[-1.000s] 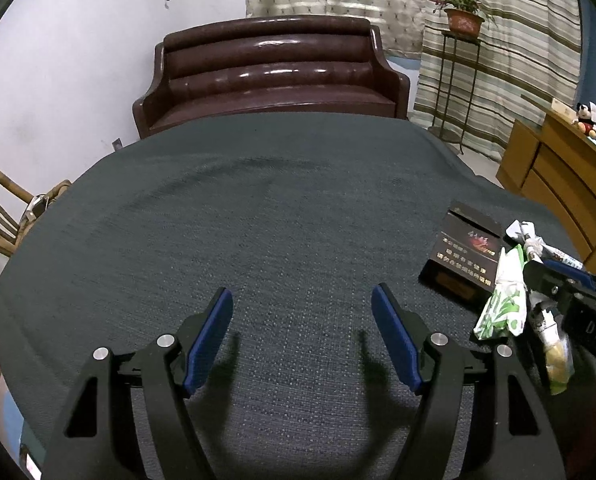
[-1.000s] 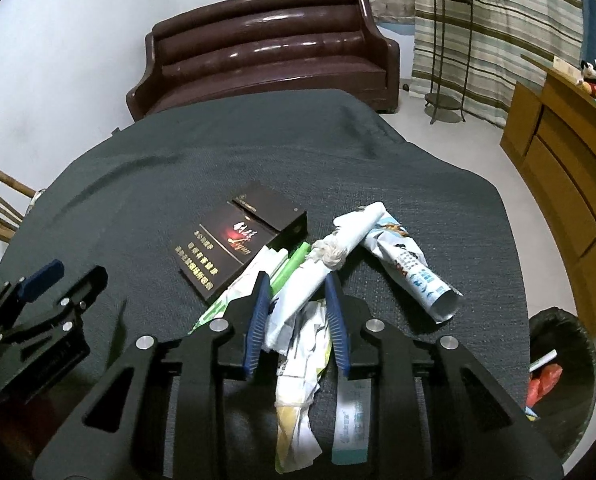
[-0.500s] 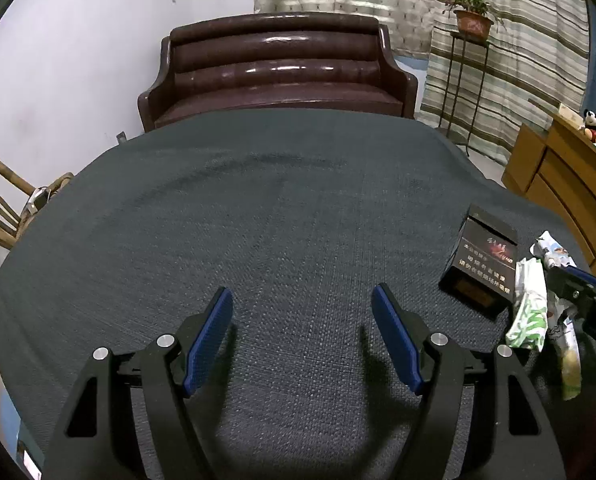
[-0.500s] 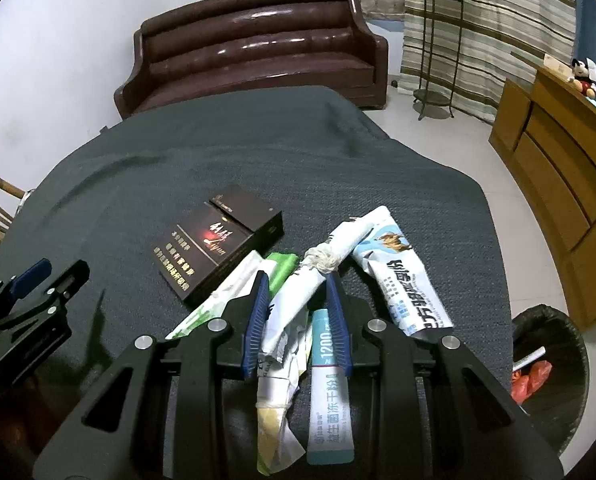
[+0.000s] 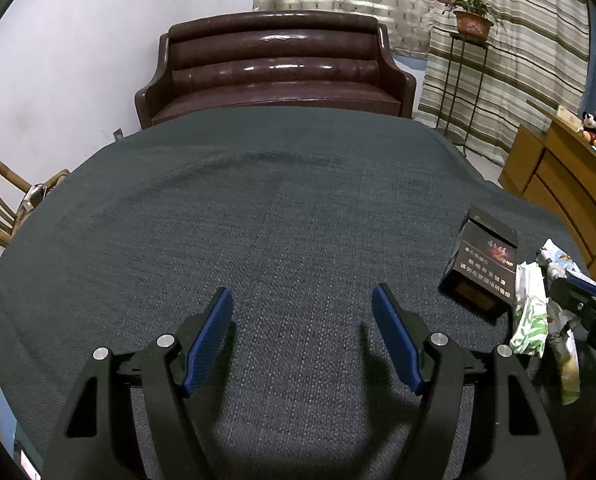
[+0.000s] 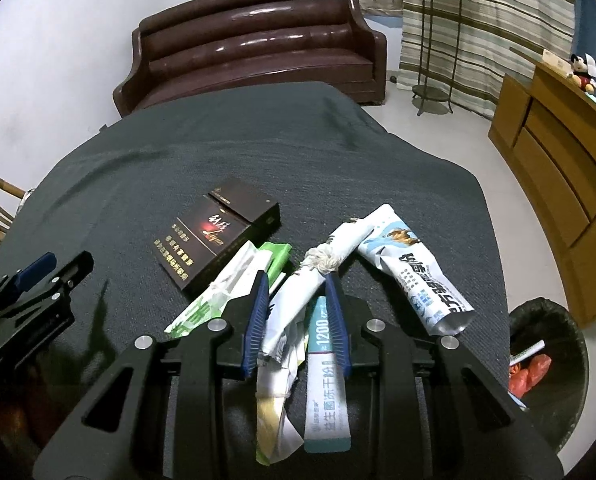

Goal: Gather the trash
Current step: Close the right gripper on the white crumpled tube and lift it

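Sofa: a dark brown leather sofa (image 5: 274,68) is standing against the wall beyond the far edge of the bench.
Bench: the bench (image 5: 258,200) is lying under a dark grey woven cloth, with all the trash sitting near its right side.
Cabinet: a wooden cabinet (image 6: 558,152) is standing to the right, with a small plush toy (image 6: 584,72) sitting on top.
Trash bin: a black-lined trash bin (image 6: 554,360) is standing on the floor just beside the bench's right edge, holding red and white scraps.
Left hand-held gripper: the left hand-held gripper (image 5: 302,336) is hovering low over bare cloth with its blue pads spread wide, gripping nothing, well apart from the trash.
Right hand-held gripper: the right hand-held gripper (image 6: 297,312) is closing its blue pads around a twisted white wrapper (image 6: 298,304); it appears to be pinching it, though actual contact is hard to confirm.
Cigarette box: a black cigarette box (image 6: 218,236) is lying flat, left of the wrappers.
Blue-printed pouch: a white and blue pouch (image 6: 414,272) is lying to the right of the pads.
Green packet: a green and white packet (image 6: 226,292) is lying against the box's near edge.
Teal sachet: a teal sachet (image 6: 326,380) marked 1200 is lying under the right pad.
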Demonstrator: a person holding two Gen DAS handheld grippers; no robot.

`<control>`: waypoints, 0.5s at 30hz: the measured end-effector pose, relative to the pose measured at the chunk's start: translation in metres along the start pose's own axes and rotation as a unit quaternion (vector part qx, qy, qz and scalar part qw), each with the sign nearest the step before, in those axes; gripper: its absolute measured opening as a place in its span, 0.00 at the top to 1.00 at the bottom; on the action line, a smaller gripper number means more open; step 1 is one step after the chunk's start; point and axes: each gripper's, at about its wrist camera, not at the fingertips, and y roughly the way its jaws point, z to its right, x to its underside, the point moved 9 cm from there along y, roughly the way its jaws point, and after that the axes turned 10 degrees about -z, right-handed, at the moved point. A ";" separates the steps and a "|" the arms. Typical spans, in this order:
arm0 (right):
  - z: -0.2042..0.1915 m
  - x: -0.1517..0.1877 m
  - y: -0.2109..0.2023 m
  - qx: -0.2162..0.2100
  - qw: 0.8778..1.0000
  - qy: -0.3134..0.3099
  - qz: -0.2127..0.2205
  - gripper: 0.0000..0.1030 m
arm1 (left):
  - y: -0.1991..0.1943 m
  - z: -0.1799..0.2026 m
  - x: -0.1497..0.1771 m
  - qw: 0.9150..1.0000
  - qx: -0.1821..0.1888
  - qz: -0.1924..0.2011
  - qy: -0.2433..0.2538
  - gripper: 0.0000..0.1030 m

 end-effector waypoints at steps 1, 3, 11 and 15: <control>0.000 0.000 0.000 0.000 1.000 0.000 0.000 0.72 | 0.000 0.000 0.000 1.000 0.000 0.000 0.000 0.32; 0.000 0.000 0.000 0.000 1.000 -0.001 0.000 0.73 | 0.000 0.001 0.000 1.000 0.000 0.000 0.000 0.32; 0.000 0.003 -0.004 0.003 1.000 -0.009 0.007 0.79 | 0.000 0.001 0.000 1.000 -0.001 0.000 -0.001 0.32; 0.004 0.007 -0.009 0.004 1.000 -0.006 0.010 0.83 | -0.001 0.002 0.000 1.000 -0.002 0.000 0.000 0.32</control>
